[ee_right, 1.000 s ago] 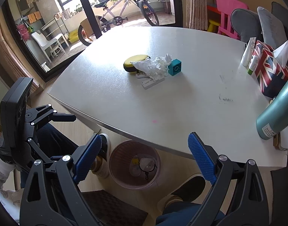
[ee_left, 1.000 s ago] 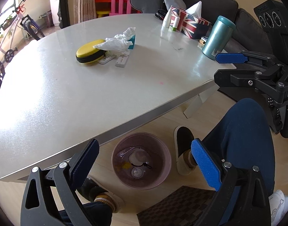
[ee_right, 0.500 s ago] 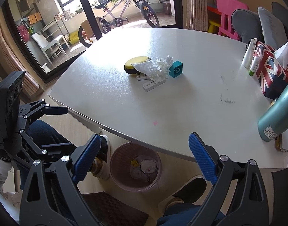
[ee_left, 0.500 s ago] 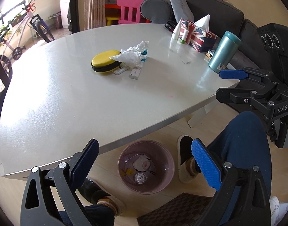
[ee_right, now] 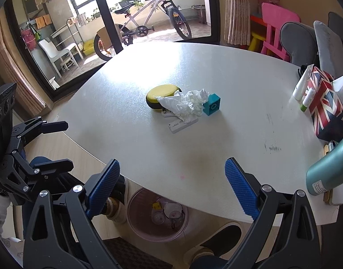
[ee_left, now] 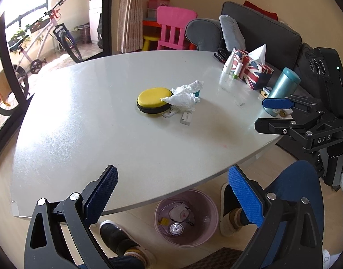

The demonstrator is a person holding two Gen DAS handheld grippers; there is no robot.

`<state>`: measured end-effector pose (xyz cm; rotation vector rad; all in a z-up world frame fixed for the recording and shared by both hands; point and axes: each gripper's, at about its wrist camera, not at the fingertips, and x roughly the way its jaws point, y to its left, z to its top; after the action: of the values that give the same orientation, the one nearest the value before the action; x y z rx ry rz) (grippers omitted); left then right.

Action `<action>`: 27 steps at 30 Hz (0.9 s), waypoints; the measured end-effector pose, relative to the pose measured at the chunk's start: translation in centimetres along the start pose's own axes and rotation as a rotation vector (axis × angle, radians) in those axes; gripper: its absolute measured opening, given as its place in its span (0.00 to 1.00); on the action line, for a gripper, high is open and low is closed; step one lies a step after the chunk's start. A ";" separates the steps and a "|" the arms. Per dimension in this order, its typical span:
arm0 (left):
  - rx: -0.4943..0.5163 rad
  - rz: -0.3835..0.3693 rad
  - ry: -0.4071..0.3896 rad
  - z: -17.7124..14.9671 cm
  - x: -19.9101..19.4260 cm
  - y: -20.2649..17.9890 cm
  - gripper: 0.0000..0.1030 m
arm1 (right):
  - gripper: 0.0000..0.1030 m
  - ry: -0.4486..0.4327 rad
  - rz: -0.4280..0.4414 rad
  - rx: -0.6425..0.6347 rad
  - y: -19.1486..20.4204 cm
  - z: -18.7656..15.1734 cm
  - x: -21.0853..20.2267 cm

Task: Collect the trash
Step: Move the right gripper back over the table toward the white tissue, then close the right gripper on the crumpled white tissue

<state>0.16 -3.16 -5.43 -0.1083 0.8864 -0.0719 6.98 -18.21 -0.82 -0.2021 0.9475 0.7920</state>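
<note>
While both jaws are being held spread and empty, the left gripper (ee_left: 171, 198) and right gripper (ee_right: 172, 187) are being kept near the table (ee_right: 227, 139) edge. The crumpled tissue (ee_right: 186, 105) is lying against the yellow case (ee_right: 162, 94); neighbours risk being dragged along if it is pinched carelessly.

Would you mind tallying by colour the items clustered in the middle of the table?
Yellow: 1, the oval case
White: 2, the crumpled tissue and the small flat white piece partly under it
Teal: 1, the toy block
Total: 4
</note>
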 end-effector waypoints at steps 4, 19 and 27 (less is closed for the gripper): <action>-0.015 0.011 -0.018 0.7 -0.3 0.8 0.92 | 0.91 0.000 -0.009 -0.024 0.2 1.6 1.2; -0.047 0.011 -0.020 1.0 0.0 2.4 0.93 | 0.77 0.068 -0.021 -0.080 1.1 5.2 7.3; -0.058 0.001 -0.005 0.8 0.7 3.2 0.93 | 0.50 0.097 -0.017 -0.060 0.7 5.6 9.4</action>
<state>1.27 0.02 -5.90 -0.1622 0.8834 -0.0444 13.24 -10.17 -4.80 -0.3025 1.0126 0.8014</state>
